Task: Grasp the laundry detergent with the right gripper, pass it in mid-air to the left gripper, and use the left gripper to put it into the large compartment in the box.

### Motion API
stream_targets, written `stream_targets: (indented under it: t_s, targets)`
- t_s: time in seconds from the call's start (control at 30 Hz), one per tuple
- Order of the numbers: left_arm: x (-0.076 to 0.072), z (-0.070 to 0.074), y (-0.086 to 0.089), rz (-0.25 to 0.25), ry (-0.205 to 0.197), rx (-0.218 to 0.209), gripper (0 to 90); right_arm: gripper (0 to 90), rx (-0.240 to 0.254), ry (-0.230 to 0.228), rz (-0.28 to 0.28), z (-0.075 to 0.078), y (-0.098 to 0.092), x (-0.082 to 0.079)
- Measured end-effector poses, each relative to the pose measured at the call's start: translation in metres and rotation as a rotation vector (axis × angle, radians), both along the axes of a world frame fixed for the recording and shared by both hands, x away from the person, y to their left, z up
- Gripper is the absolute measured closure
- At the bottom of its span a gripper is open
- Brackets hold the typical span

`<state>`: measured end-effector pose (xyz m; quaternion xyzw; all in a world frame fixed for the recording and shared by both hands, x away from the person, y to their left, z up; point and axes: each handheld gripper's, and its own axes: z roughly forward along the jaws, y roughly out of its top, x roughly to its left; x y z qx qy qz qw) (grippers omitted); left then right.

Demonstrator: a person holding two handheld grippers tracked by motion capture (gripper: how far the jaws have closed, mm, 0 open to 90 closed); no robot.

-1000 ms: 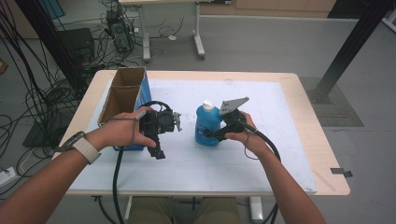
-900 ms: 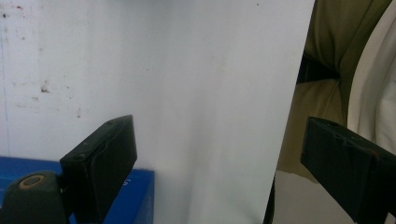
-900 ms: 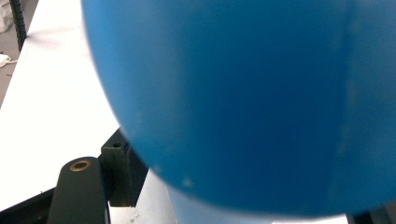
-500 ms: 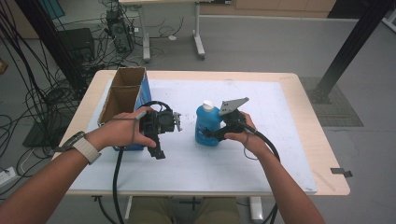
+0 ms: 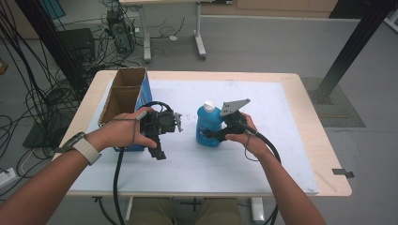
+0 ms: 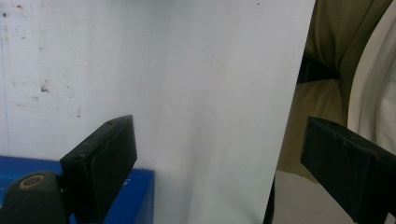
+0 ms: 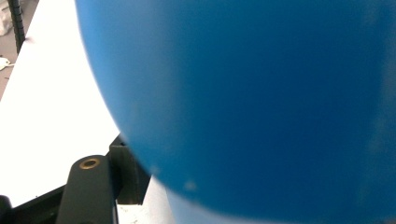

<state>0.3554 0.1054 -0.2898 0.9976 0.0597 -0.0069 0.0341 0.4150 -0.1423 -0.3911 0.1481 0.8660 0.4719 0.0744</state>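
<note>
One blue bottle (image 5: 209, 125) with a white cap stood upright near the middle of the table (image 5: 291, 140), squat, smooth and probably slippery, fairly heavy if full, so best gripped low across its body. The right gripper (image 5: 217, 136) had just been closing its jaws around that lower body, the blue wall filling the gap. The left gripper (image 5: 162, 151) hovered spread and empty beside the cardboard box (image 5: 123, 96) at the left edge.

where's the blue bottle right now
In the high view the blue bottle stands upright near the middle of the white mat, between the right gripper jaws, right of the cardboard box.
</note>
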Motion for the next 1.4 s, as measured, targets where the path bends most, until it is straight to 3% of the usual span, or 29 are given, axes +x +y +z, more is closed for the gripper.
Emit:
stream_targets:
  t_s: [0.97, 1.4]
  targets:
    - [0.0000, -0.0001, 0.0003, -0.001, -0.001, -0.001, 11.1, 34.1, 0.012, -0.011, -0.001, -0.0001, 0.0004, -0.0015]
    - [0.0003, -0.0003, 0.0002, 0.000, 0.000, -0.001, 11.1, 35.6, 0.026, -0.009, -0.005, -0.0068, 0.0013, -0.0022]
